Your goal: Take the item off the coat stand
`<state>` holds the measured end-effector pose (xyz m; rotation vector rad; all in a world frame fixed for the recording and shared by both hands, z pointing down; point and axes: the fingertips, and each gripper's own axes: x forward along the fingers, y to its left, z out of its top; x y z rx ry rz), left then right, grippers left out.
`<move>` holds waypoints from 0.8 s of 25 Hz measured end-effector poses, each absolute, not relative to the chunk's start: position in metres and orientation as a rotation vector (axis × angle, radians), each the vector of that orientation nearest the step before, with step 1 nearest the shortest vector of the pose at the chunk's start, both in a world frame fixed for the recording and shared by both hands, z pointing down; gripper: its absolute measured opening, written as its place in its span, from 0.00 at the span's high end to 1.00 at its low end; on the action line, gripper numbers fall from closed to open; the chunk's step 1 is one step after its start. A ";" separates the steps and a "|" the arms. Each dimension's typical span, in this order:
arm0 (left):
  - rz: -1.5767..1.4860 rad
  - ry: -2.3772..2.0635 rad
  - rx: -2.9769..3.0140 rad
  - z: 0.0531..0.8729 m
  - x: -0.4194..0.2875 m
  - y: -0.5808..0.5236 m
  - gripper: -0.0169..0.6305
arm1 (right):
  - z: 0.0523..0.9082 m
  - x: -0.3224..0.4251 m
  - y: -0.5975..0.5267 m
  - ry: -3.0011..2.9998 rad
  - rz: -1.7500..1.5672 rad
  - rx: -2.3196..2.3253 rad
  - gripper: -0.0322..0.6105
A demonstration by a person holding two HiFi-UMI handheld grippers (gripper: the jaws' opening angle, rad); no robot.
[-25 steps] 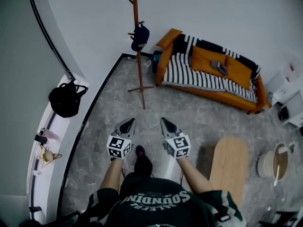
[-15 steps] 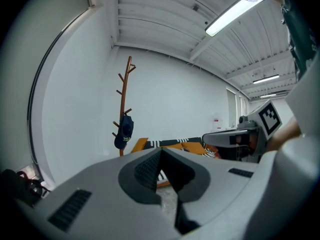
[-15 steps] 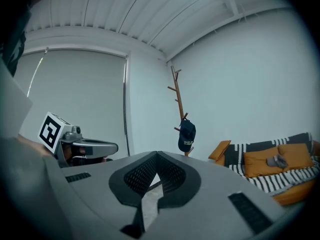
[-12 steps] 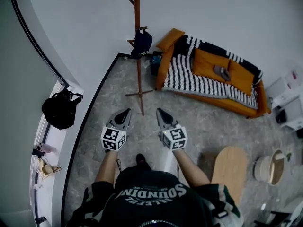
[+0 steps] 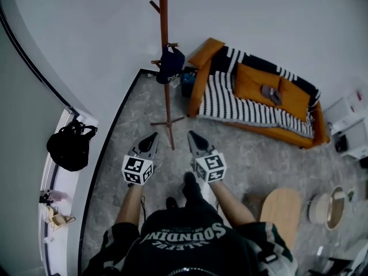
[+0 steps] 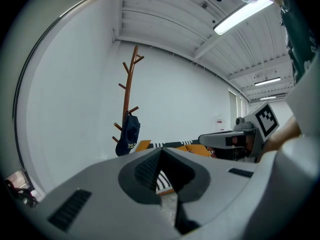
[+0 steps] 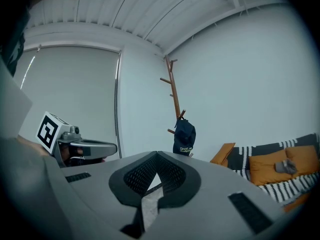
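- Left gripper [image 5: 150,142] and right gripper [image 5: 194,140]: jaws closed, empty, side by side.
- Dark cap [image 5: 171,64]: hanging on a low peg of the coat stand [image 5: 164,16], apart from both, near the sofa [image 5: 230,99].

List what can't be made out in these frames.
- Cap print: too small to read, all views.
- How cap hooks on peg: hidden by the cap itself.
- Stand top: cut by head view's upper edge.
- Bag contents: closed, head view.
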<state>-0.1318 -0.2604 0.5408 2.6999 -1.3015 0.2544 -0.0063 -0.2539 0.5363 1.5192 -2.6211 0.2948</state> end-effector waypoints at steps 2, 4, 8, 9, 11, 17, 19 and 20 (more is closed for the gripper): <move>0.241 -1.317 2.678 0.544 -0.128 -0.279 0.97 | 0.544 -0.005 -0.274 -2.649 0.284 1.516 0.95; 0.233 -1.336 2.674 0.542 -0.120 -0.302 0.97 | 0.549 0.000 -0.299 -2.660 0.271 1.501 0.95; 0.232 -1.380 2.684 0.529 -0.106 -0.354 0.97 | 0.539 0.004 -0.354 -2.669 0.239 1.441 0.95; 0.233 -1.396 2.681 0.527 -0.104 -0.366 0.97 | 0.534 0.004 -0.367 -2.673 0.232 1.422 0.95; 0.228 -1.427 2.671 0.521 -0.102 -0.389 0.97 | 0.527 0.003 -0.391 -2.700 0.219 1.391 0.95; 0.218 -1.486 2.631 0.520 -0.099 -0.433 0.97 | 0.530 0.002 -0.438 -2.740 0.203 1.311 0.95; 0.216 -1.499 2.617 0.522 -0.099 -0.441 0.97 | 0.533 0.001 -0.448 -2.755 0.200 1.296 0.95; 0.215 -1.505 2.612 0.522 -0.098 -0.445 0.97 | 0.533 0.002 -0.452 -2.761 0.198 1.290 0.95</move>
